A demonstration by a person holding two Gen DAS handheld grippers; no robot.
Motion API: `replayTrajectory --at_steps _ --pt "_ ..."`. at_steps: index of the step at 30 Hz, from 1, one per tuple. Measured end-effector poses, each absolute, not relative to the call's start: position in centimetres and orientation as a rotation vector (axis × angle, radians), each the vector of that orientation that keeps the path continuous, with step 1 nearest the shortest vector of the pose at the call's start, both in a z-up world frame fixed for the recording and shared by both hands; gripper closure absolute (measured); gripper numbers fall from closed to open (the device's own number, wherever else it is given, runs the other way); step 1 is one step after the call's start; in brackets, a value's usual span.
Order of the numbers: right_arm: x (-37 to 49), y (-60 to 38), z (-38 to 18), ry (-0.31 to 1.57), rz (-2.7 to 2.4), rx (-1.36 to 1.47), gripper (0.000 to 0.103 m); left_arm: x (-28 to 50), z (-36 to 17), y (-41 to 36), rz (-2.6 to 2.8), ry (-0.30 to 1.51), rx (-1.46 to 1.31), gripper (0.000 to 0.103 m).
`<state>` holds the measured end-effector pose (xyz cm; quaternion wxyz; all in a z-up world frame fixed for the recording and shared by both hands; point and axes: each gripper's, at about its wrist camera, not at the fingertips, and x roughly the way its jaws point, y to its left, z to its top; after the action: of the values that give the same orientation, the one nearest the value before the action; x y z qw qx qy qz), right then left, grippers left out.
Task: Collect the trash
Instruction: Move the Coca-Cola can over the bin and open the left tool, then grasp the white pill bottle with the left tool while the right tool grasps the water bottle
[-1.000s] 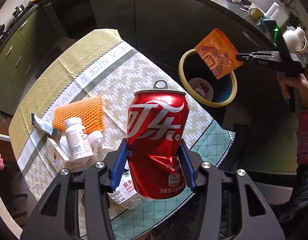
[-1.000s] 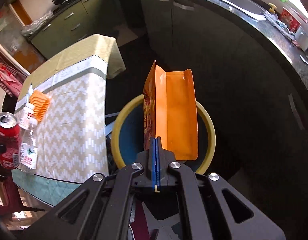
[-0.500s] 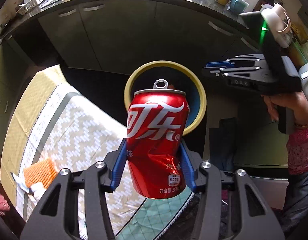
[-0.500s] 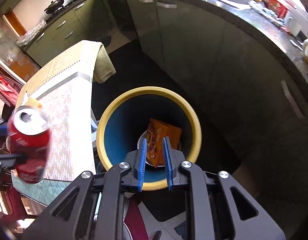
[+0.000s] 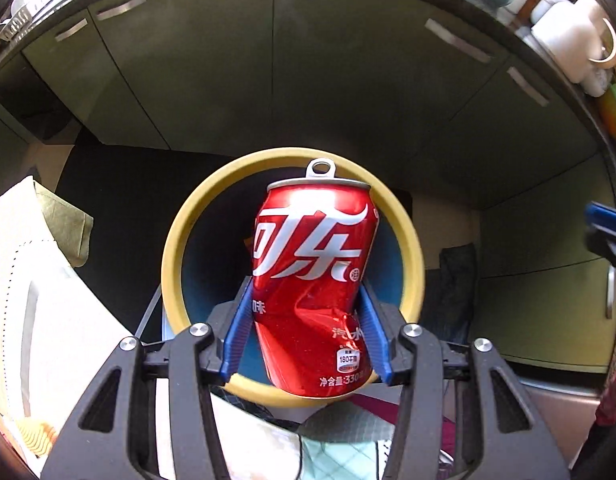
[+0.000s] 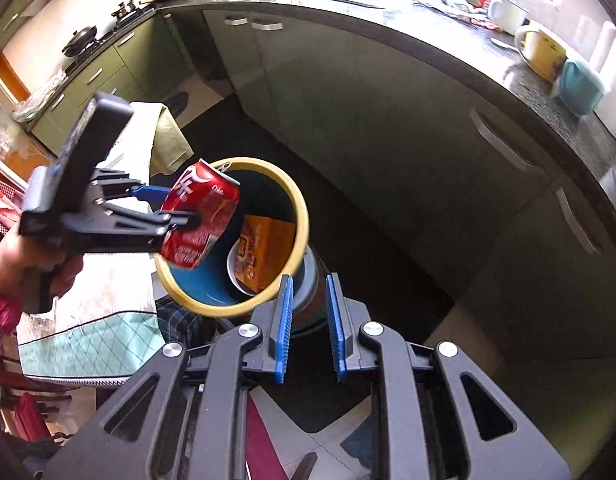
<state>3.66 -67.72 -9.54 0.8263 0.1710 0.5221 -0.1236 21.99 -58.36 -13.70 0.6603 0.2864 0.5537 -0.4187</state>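
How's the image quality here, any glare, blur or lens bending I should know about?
Left wrist view: sharp on the dented red can, white glare across its shoulder, the countertop edge bowed by the fisheye. Right wrist view: sunlight washes out the table cloth, the can and the left gripper slightly smeared, the bin's yellow rim crisp.

Our left gripper point(image 5: 306, 320) points steeply down, jaws clamped on a load; our right gripper point(image 6: 310, 328) angled down, jaws opening, empty.

Beyond the left jaws, the red can point(image 5: 314, 280) hides most of the bin's point(image 5: 176, 248) inside; the right gripper point(image 5: 606, 232) is cut off.
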Motion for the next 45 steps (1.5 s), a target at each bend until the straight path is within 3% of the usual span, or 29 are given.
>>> replayTrajectory --at_steps 5,10,15,20,29,34,36,43,45 --pt "2.9 -67.5 -9.1 1.106 -0.245 0.355 0.081 22.5 -13.1 -57.5 -0.951 1.272 0.623 0.040" --pt "4.0 -65.8 -8.8 1.095 -0.195 0.327 0.080 22.6 -9.3 -53.4 -0.945 1.244 0.612 0.040" --pt "6.3 -61.7 -8.9 1.107 -0.097 0.264 0.073 22.9 -3.2 -44.2 -0.857 1.191 0.605 0.034" --pt "9.8 -56.8 -9.0 1.122 0.005 0.201 0.068 23.8 -0.5 -32.3 -0.668 1.211 0.586 0.032" --pt "15.0 -48.2 -8.9 1.176 0.127 0.080 0.068 29.3 -5.6 -18.2 -0.412 1.332 0.451 0.032" --pt "15.5 -44.9 -8.5 1.200 0.157 0.031 0.066 32.3 -9.6 -18.8 -0.386 1.398 0.455 0.037" --pt "15.7 -44.4 -8.7 1.214 0.164 0.020 0.065 32.9 -10.7 -18.9 -0.378 1.437 0.445 0.048" --pt "16.3 -43.1 -9.4 1.255 0.200 0.026 0.065 33.6 -12.3 -18.9 -0.393 1.485 0.427 0.051" --pt "16.6 -42.5 -9.7 1.270 0.217 0.033 0.065 33.9 -12.7 -18.6 -0.402 1.500 0.410 0.056"
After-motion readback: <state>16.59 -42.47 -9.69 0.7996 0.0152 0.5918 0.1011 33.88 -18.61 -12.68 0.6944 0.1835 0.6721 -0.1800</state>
